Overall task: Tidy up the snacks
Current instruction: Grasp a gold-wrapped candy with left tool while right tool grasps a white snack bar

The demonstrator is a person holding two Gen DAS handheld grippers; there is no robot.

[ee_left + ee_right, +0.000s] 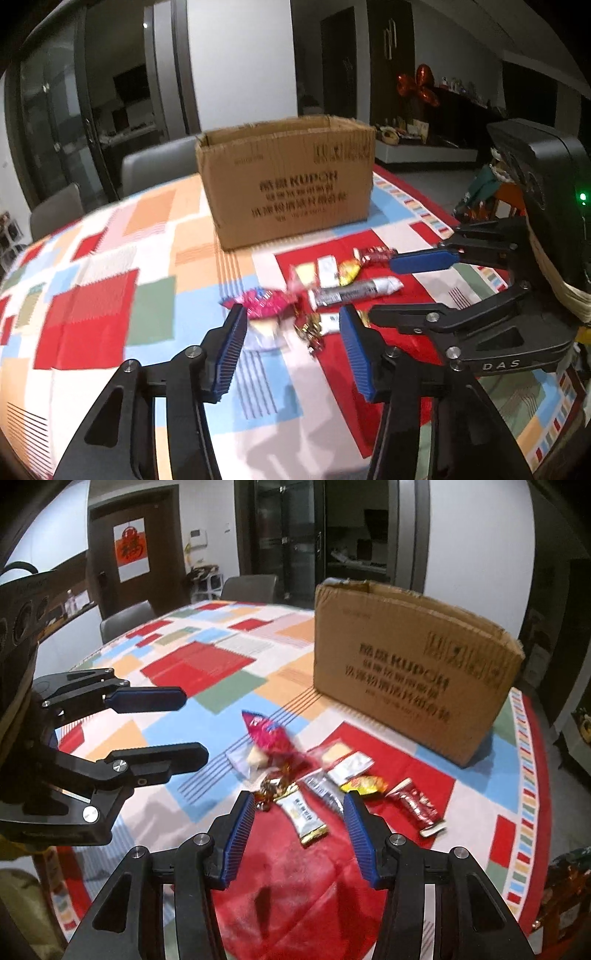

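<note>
While both my grippers hang over the patchwork tablecloth [92,317], neither one holds anything. Left gripper [291,325]: fingers apart, nothing between the blue pads [231,350], tips above the near edge of the snack cluster. Right gripper [299,810]: fingers apart too, no contact, framing the white bar with gold ends [304,818] that lies flat on the red patch.

Snacks are loose on the cloth in front of the cardboard box [288,181]. Box is upright, top open, printed side facing me; I can't see inside it.

Cluster, from the left wrist view:
- pink foil pack [269,302] just beyond my left pad
- clear wrapper with a pale piece inside [264,332] just beside it
- crumpled gold-and-red wrappers [310,330] between my pads in the view
- silver stick pack [354,291] lying crosswise
- yellow pack [349,271] and white sachet [328,271] behind it, touching or nearly so
- red wrapper [375,254] farthest right, near the right gripper's upper finger

Right wrist view shows the same red wrapper [417,806] off on its own, apart from the rest. Grey chairs [127,622] stand at the far table edge.
</note>
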